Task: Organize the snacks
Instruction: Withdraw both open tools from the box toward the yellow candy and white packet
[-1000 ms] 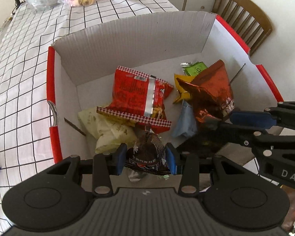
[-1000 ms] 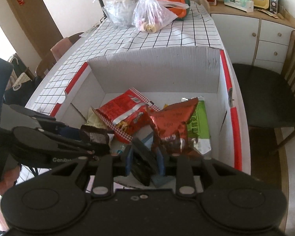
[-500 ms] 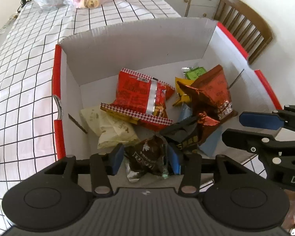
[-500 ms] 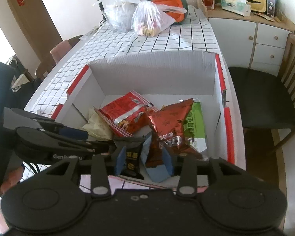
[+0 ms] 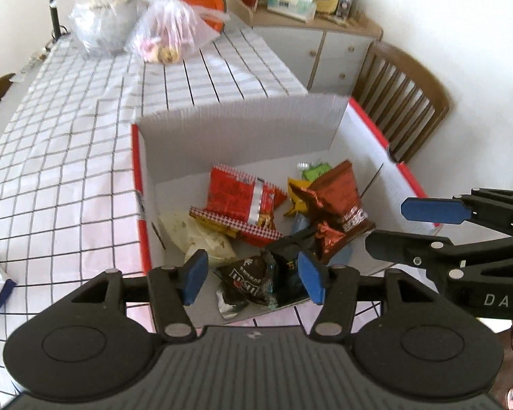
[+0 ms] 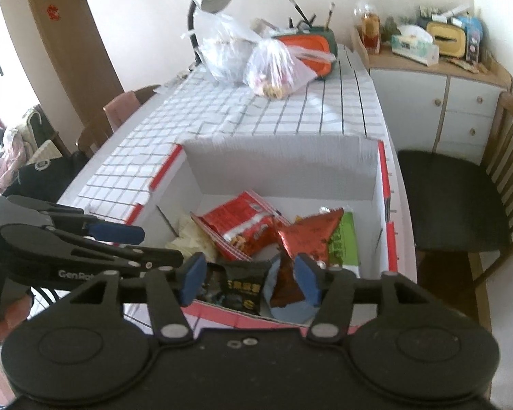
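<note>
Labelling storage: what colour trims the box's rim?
Red trim on the white box; clearest in left wrist view.

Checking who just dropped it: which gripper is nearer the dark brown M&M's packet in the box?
Left. The left gripper hangs open right above the M&M's packet, which shows between its fingers. The right gripper is off to that packet's right, open.

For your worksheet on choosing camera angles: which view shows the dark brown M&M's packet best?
The left wrist view. The M&M's packet lies in plain sight near the cardboard box's near edge, logo readable. In the right wrist view it is mostly hidden behind the black snack packet and that gripper's own finger.
</note>
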